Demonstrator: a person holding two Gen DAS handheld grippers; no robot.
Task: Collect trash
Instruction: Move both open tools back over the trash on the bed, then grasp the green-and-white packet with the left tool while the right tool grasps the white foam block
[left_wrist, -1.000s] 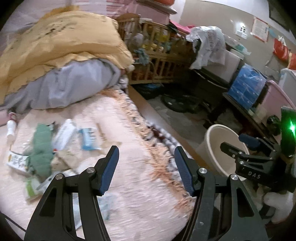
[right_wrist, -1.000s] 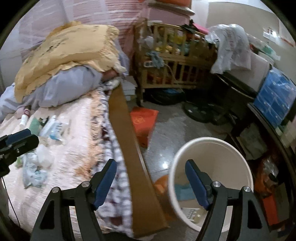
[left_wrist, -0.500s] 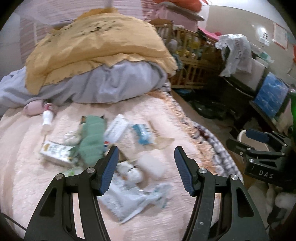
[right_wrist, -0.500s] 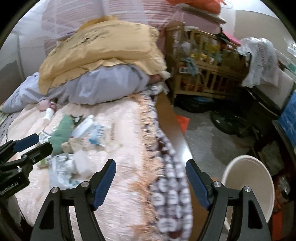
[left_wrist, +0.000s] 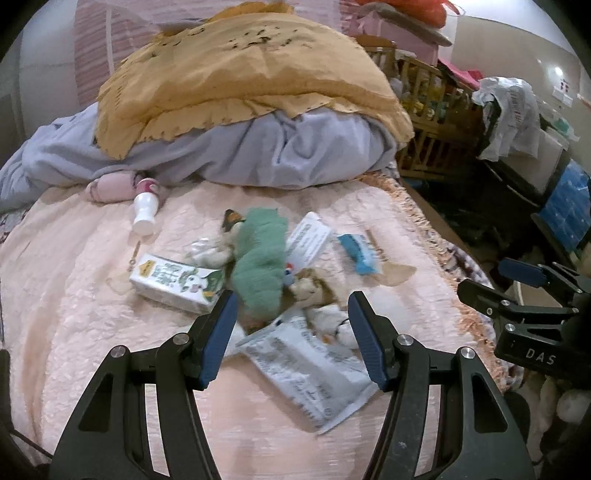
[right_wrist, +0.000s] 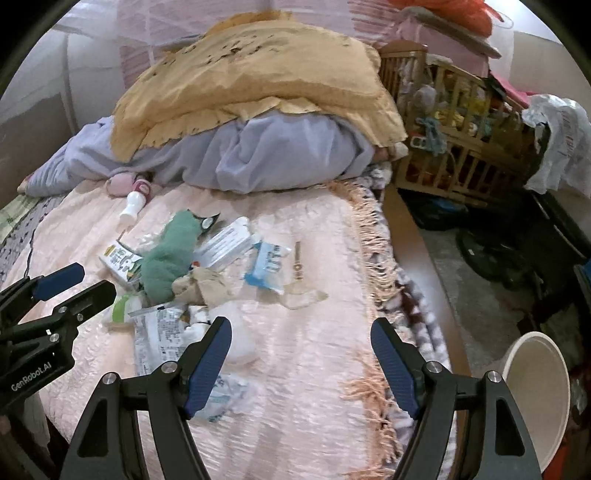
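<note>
A pile of trash is spread over the pink bedspread (left_wrist: 74, 317), roughly mid-bed. The left gripper (left_wrist: 290, 334) is held wide open just above the near edge of that pile, with nothing caught between its blue pads; a crinkly white wrapper (left_wrist: 314, 365) is framed right between the fingers. Just past the left finger a milk carton (left_wrist: 175, 282) is lying on its side, and next to it a green cloth (left_wrist: 260, 266) is bunched up over the middle of the heap. A white box (left_wrist: 308, 242) is propped against the far side of the cloth, and a small blue packet (left_wrist: 358, 253) is seen a bit to the right of that. Crumpled brown paper (left_wrist: 314, 286) is tucked in between the cloth and the wrapper. A little white bottle (left_wrist: 146, 210) is lying apart from the rest, up near the grey blanket (left_wrist: 295, 147), which is topped by a yellow blanket (left_wrist: 240, 74).

The right gripper (right_wrist: 301, 363) is also spread fully open and empty, held over the bedspread nearer the fringed edge, to the right of the pile. A white bucket (right_wrist: 535, 398) is sitting on the floor beside the bed, low on the right in that view; its inside can't really be made out. A wooden crib (right_wrist: 454, 147) is visible further back, past the foot of the blankets.
</note>
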